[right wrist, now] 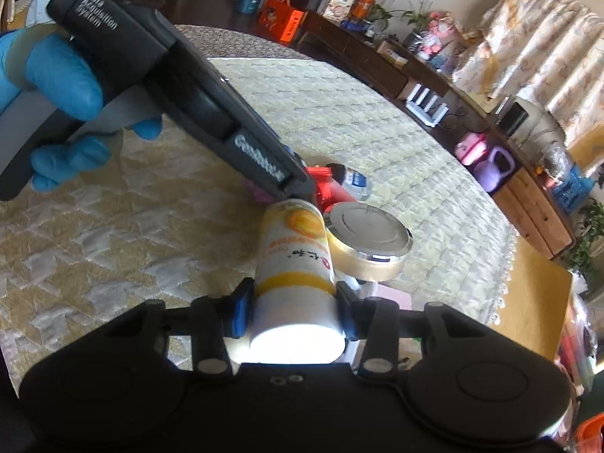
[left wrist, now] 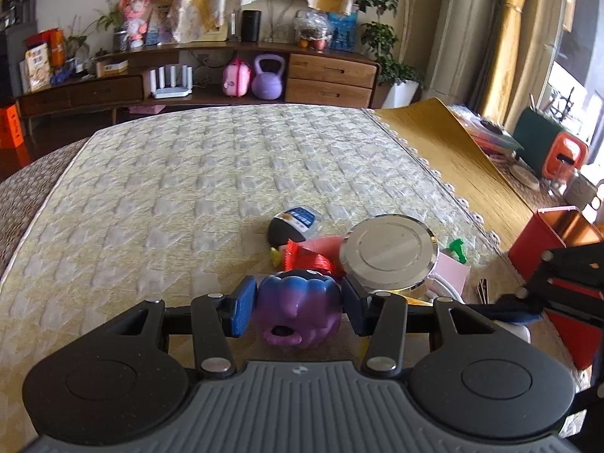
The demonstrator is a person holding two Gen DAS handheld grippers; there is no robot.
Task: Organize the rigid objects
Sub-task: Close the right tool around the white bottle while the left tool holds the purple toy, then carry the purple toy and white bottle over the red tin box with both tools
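Observation:
In the left wrist view my left gripper (left wrist: 298, 304) is shut on a purple and blue toy figure (left wrist: 302, 290), held just above the quilted cloth (left wrist: 188, 188). In the right wrist view my right gripper (right wrist: 294, 309) has its blue pads against both sides of a yellow and white bottle (right wrist: 294, 249) that lies along the fingers. The bottle's far end is hidden behind the left gripper's black body (right wrist: 188, 87), which a blue-gloved hand (right wrist: 64, 75) holds. A round tin with a silver lid (left wrist: 389, 253) sits just beyond both grippers.
A red packet (left wrist: 309, 260), a small blue-labelled bottle (left wrist: 294, 224), a green piece (left wrist: 456, 245) and a pink card (left wrist: 449, 271) cluster by the tin. A red bin (left wrist: 543, 241) stands right of the cloth's edge. A yellow mat (left wrist: 453, 143) covers the far right.

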